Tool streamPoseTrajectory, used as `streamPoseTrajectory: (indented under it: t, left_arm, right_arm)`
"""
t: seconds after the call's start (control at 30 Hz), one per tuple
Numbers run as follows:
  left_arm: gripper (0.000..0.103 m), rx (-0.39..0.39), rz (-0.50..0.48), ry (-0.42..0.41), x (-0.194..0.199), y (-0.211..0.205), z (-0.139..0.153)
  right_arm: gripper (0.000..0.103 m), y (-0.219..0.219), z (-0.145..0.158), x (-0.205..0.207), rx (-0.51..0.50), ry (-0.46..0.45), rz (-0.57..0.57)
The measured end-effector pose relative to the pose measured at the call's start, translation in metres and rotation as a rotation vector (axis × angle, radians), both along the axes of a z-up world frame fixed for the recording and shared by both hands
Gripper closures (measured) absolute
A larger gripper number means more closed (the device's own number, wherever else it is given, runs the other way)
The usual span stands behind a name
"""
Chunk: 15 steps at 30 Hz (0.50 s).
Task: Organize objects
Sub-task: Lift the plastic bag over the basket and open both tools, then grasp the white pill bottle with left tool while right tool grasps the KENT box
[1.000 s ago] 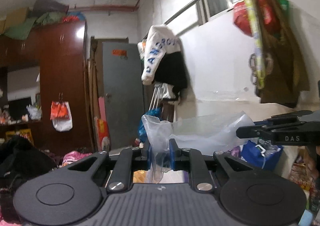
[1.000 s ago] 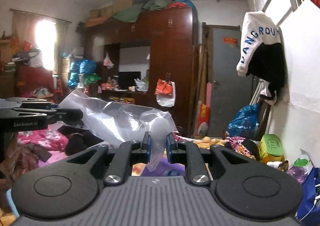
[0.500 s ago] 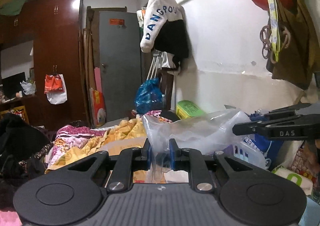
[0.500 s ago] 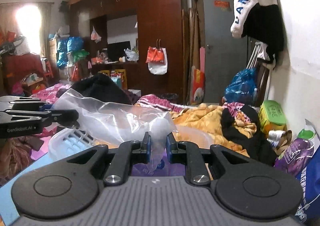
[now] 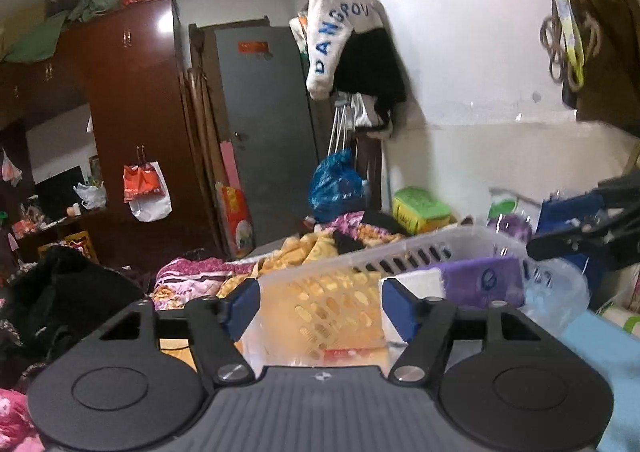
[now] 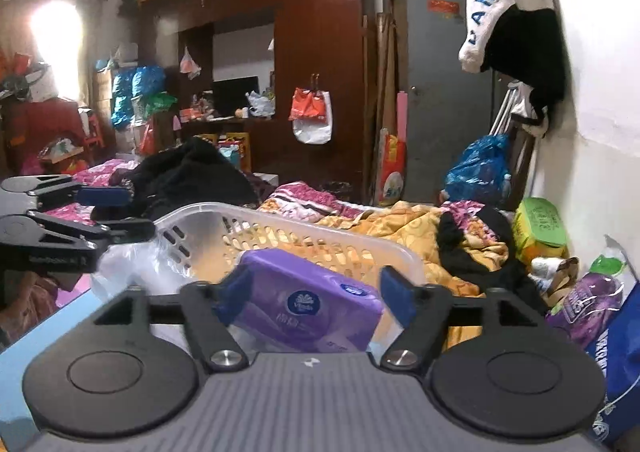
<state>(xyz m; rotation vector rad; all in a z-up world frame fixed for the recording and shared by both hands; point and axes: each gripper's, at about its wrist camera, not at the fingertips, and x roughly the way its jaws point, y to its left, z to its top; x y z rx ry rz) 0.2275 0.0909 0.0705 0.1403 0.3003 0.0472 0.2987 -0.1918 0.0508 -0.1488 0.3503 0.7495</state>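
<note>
Both grippers have let go of the clear plastic bag [image 6: 132,264] they pinched a second ago, and both have sunk toward a white slotted plastic basket [image 6: 320,236]. Left gripper [image 5: 320,304]: its blue-padded fingers [image 5: 396,304] are opening, nothing pressed between them, the basket's near wall showing through the gap. Right gripper [image 6: 308,292]: its fingers [image 6: 394,294] are opening too, spread on either side of a purple tissue pack [image 6: 308,304] without pressing it.

That tissue pack lies tilted inside the basket, toward its right end. The loose bag sits crumpled at the basket's left end, just beside the left gripper's tips as seen from the right wrist view.

The basket rests on a light blue surface [image 6: 24,348], whose left edge shows beside a pink bedspread. Beyond the basket's far rim lies a heap of orange and pink bedding [image 6: 400,220] with dark clothes on it. Right of the basket, bags and a green box [image 6: 540,228] crowd the white wall [image 6: 608,132], leaving little room that side.
</note>
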Motion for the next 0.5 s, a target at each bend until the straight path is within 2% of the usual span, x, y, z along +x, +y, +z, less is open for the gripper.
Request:
streamPoseTrajectory:
  t: [0.17, 0.2, 0.27, 0.37, 0.5]
  left_arm:
    - [0.020, -0.037, -0.017, -0.051, -0.038, 0.002, 0.007]
    - [0.019, -0.039, -0.015, -0.045, -0.048, 0.001, 0.004]
    - [0.018, -0.036, -0.005, -0.027, -0.069, -0.006, -0.010]
    - [0.017, -0.028, 0.075, 0.020, -0.096, -0.017, -0.039]
    - [0.017, -0.053, 0.089, 0.086, -0.113, -0.026, -0.075]
  right_arm:
    - [0.000, -0.023, 0.004, -0.020, 0.100, 0.005, -0.014]
    - [0.000, -0.027, 0.003, -0.026, 0.107, -0.003, -0.011]
    - [0.000, -0.035, -0.004, -0.043, 0.092, -0.018, -0.027]
    - [0.000, -0.046, -0.023, -0.065, 0.085, -0.052, -0.055]
    - [0.000, -0.046, -0.058, -0.075, 0.075, 0.001, -0.060]
